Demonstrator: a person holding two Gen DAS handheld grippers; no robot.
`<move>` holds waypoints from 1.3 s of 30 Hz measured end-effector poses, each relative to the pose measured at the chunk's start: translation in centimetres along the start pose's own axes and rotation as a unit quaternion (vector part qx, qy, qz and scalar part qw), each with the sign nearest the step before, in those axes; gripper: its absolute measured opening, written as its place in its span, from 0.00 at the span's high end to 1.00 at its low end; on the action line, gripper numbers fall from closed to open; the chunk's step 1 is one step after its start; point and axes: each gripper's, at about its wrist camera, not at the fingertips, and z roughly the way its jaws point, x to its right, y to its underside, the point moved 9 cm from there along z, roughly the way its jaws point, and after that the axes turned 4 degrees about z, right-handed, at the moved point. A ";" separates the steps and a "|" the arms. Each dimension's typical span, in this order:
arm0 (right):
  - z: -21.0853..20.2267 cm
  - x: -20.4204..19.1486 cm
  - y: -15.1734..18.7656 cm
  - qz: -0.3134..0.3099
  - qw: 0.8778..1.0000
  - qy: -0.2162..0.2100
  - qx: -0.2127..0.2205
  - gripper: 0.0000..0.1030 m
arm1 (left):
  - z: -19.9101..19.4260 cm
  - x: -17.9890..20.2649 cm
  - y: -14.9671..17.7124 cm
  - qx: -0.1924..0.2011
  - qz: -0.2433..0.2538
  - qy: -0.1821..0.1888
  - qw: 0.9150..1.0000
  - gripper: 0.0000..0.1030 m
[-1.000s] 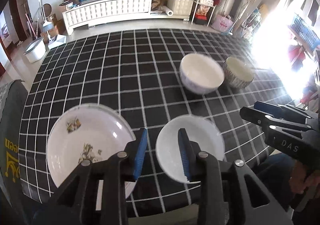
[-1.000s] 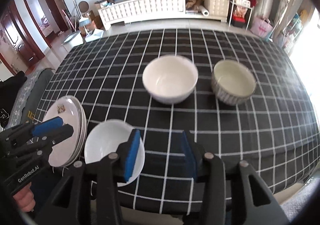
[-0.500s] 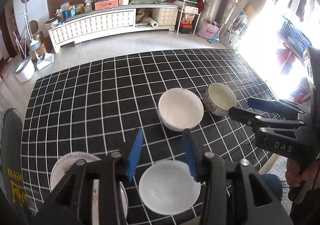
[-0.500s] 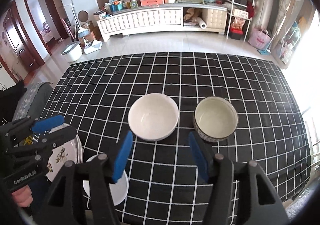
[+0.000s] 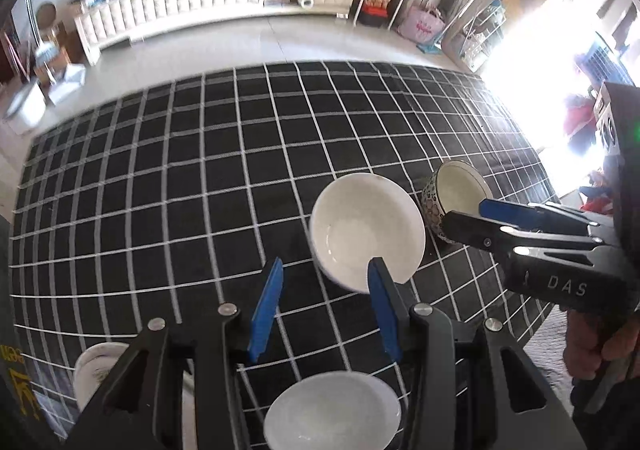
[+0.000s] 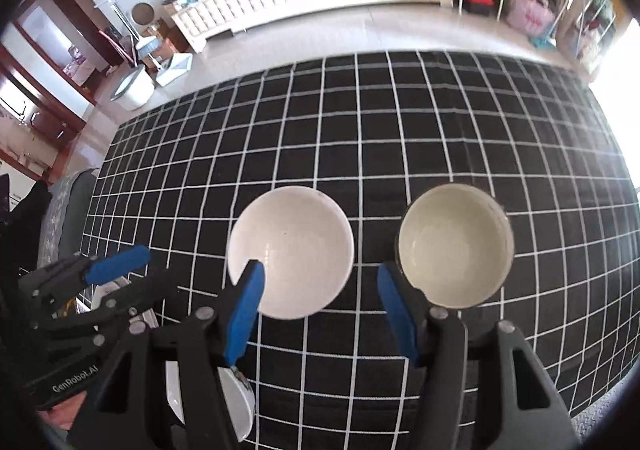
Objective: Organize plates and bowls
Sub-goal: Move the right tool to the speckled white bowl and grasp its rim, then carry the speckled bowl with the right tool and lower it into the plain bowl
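- The left tool [image 5: 322, 312] is hanging over the table [image 5: 160, 186], which is covered in a black cloth with a white grid; its blue pads are standing apart with nothing between them, having just been opening.
- The right tool [image 6: 320, 314] is likewise empty, its blue pads spread wider, having just been opening too.
- The plain white ceramic bowl [image 6: 290, 252] is sitting mid-table, just beside but apart from the patterned bowl with a cream interior [image 6: 456, 246].
- A small white shallow dish [image 5: 332, 410] is lying at the near table edge, next to a stack of flower-printed plates [image 5: 94, 374], largely hidden by the tool bodies.
- Risk: both tools are working close together; one descending could be striking the other.
- Risk: a pad catching only the white bowl's rim could be tipping it or sliding it into the patterned bowl.
- Risk: glazed ceramic is probably slippery, so a shallow pinch could be letting a bowl drop.
- Risk: the near-edge dish could be getting nudged off the table by a tool body.
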 end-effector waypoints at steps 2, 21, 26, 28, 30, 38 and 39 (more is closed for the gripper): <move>0.9 0.1 -0.1 0.006 1.000 -0.001 -0.012 0.38 | 1.0 0.0 -0.3 -0.011 -0.009 0.014 1.000 0.60; 6.6 2.0 0.6 0.065 0.993 -0.033 -0.089 0.62 | 8.4 -0.3 0.2 -0.074 -0.015 0.028 0.997 0.75; 6.8 2.7 0.7 0.068 0.994 -0.028 -0.085 0.74 | 9.3 -0.6 0.6 -0.075 -0.006 0.018 0.997 0.78; 6.8 3.4 0.7 0.068 0.994 -0.023 -0.087 0.77 | 9.5 -0.4 0.7 -0.073 0.003 0.009 0.997 0.79; 7.0 3.5 0.9 0.067 0.993 -0.023 -0.092 0.79 | 9.8 -0.4 0.6 -0.074 0.007 0.004 0.997 0.82; 6.7 5.3 1.7 0.082 0.993 -0.015 -0.086 0.89 | 11.5 -0.5 1.4 -0.094 0.015 -0.007 0.995 0.87; 6.6 5.6 1.9 0.085 0.993 -0.012 -0.085 0.89 | 11.5 -0.4 1.5 -0.094 0.017 -0.009 0.995 0.88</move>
